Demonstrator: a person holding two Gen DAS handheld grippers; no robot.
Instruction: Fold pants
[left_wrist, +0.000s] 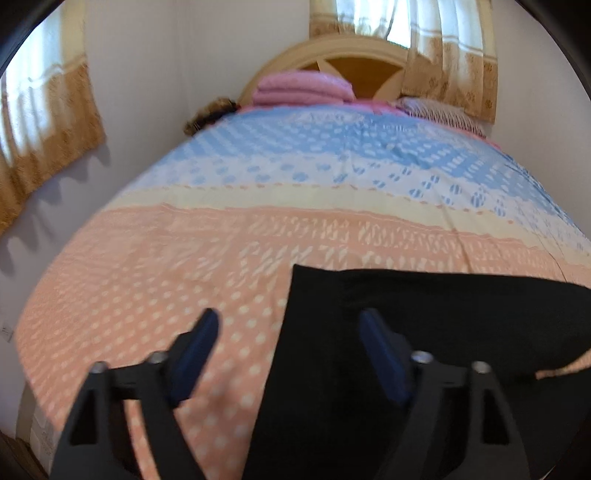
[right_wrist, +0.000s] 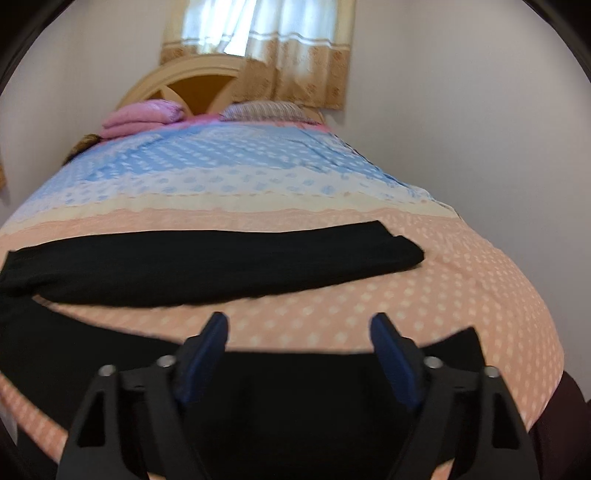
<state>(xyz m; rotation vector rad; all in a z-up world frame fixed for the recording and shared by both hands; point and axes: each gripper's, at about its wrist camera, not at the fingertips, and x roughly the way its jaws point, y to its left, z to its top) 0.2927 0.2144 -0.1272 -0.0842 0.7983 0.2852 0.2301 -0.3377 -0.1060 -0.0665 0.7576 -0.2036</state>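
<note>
**Both tools hanging open over black pants on the bed**

Blue-padded fingers (left_wrist: 195, 354) of the left tool (left_wrist: 290, 354) are standing apart, gripping nothing — the edge of the black pants (left_wrist: 424, 325) is lying beneath the gap, on the peach-dotted bedspread (left_wrist: 147, 295). On the other side, the right tool (right_wrist: 299, 354) is likewise spread wide with nothing pinched, hovering over the near pant leg (right_wrist: 295, 398). Beyond it, the other leg (right_wrist: 221, 266) is stretching flat across the bed, its hem ending toward the right. Farther back, the bedspread is turning blue, and folded pink blankets (right_wrist: 140, 116) are sitting beside a striped pillow (right_wrist: 266, 110) against the wooden headboard (right_wrist: 192, 85). Curtains (right_wrist: 280, 55) are hanging behind.
</note>
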